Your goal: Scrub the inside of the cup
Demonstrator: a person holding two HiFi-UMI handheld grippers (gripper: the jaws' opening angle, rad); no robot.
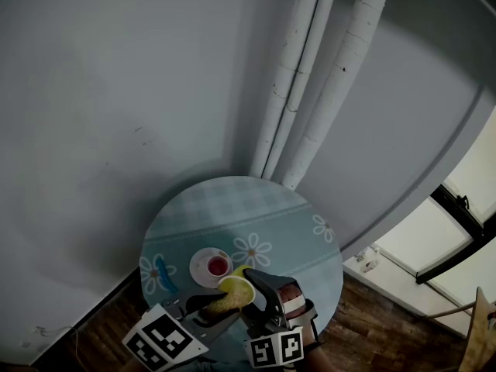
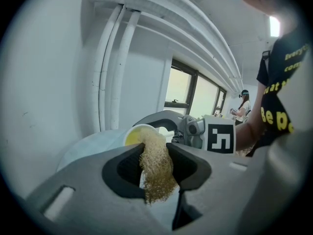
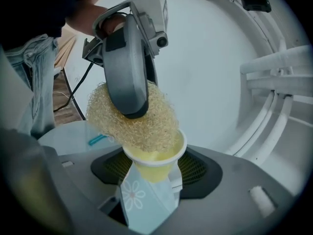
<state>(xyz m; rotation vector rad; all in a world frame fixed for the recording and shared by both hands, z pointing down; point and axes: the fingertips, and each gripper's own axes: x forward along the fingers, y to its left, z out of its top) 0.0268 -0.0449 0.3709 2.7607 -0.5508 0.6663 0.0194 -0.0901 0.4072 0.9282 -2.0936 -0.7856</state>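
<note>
Left tool (image 2: 155,153) is clamped on the gold mesh scrubber (image 2: 157,177). Right tool (image 3: 154,179) grips the yellow cup (image 3: 157,164) by its tapered wall, over the tabletop (image 1: 232,208), with the scrubber at the cup's mouth.

Risks — a hard push could slide the cup out of the jaws or dent it, and the mesh may snag the rim.

Writing: yellow letters on a dark shirt (image 2: 276,97), cut off — only "Be" reads. No label shows on the cup.
</note>
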